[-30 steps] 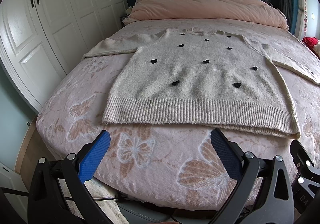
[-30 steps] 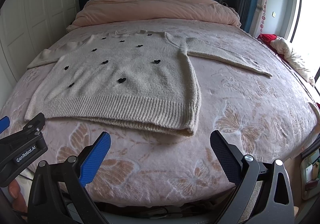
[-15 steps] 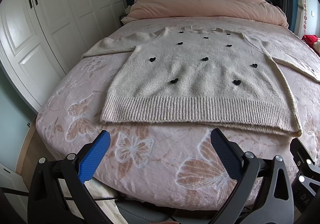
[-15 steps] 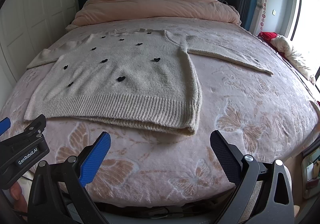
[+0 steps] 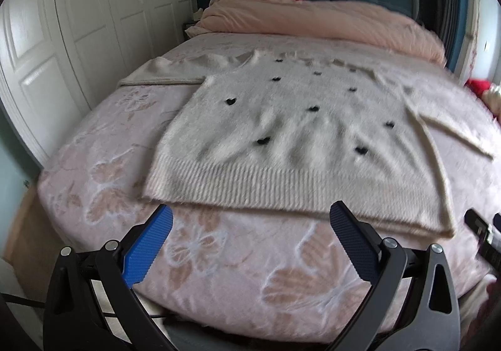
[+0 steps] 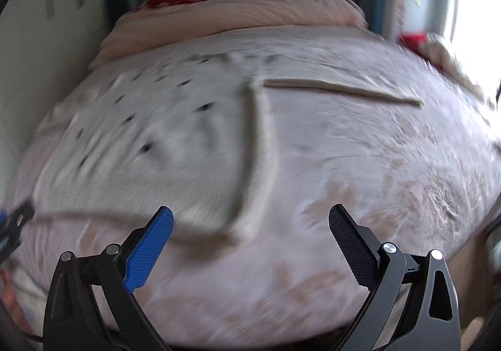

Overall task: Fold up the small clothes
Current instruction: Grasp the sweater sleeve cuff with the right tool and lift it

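A cream sweater (image 5: pixel 300 138) dotted with small black hearts is seen spread flat on the bed (image 5: pixel 219 260), filling the centre of the left wrist frame, its ribbed hem nearest the lens and its sleeves stretched toward the left and right edges. The left tongs (image 5: pixel 250 236) are held wide open at the bottom of the frame, nothing between the pads, just short of the hem; compared with half a second ago the hem is found lower in the frame and nearer the fingertips. In the right wrist view the right tongs (image 6: pixel 250 236) are likewise spread wide and empty, and the sweater (image 6: pixel 150 156) is now shown in the left half, heavily smeared by motion blur that was not present earlier. A folded pink duvet (image 5: pixel 313 22) lies across the upper part of the frame, with white wardrobe doors (image 5: pixel 78 22) at the left.
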`<move>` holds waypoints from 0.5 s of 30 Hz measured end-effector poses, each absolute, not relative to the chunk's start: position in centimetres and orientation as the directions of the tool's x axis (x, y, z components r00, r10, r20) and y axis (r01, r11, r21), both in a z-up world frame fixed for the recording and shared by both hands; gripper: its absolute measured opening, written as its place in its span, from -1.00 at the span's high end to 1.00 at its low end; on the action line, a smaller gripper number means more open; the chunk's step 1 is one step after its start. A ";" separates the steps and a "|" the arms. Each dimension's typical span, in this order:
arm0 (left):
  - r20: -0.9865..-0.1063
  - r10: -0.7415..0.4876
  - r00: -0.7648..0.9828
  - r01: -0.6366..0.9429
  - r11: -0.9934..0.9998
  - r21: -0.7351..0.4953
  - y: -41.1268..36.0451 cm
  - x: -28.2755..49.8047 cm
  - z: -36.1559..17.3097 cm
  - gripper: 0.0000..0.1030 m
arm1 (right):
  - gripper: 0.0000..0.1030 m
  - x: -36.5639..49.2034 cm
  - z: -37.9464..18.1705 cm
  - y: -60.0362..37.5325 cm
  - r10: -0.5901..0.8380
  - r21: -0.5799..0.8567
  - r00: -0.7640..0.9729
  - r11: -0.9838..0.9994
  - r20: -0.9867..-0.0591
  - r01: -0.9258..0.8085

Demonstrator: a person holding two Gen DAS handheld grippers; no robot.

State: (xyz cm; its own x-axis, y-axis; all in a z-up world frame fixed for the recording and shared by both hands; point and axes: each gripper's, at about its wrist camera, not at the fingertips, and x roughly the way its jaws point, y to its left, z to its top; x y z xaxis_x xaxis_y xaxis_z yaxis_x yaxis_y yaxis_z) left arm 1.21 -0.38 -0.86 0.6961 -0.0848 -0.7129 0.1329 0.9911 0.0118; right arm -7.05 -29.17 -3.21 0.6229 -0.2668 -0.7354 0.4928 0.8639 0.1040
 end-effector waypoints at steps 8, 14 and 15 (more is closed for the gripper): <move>-0.704 -0.159 0.692 0.091 0.987 -0.133 -1.4 4.1 -0.6 -0.91 | -0.90 -7.5 -3.8 -49.6 -0.288 0.427 0.721 0.647 -0.631 0.632; -0.700 -0.156 0.697 0.093 0.987 -0.128 -4.0 6.0 -1.4 -0.90 | -0.40 -3.6 -6.3 -59.8 -0.267 0.528 0.751 0.572 -0.603 0.627; -0.704 -0.156 0.693 0.100 0.988 -0.120 -4.5 6.3 -1.6 -0.90 | -0.29 -3.1 -6.8 -61.0 -0.257 0.554 0.759 0.552 -0.598 0.623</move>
State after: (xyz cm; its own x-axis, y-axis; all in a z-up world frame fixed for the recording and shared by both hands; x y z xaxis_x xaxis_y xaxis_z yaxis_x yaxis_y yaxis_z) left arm 6.26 -4.46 -1.56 0.6932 -0.1558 -0.7037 0.1003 0.9877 -0.1199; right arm -3.15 -60.99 -6.81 0.7593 -0.2570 -0.5978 0.6230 0.5523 0.5539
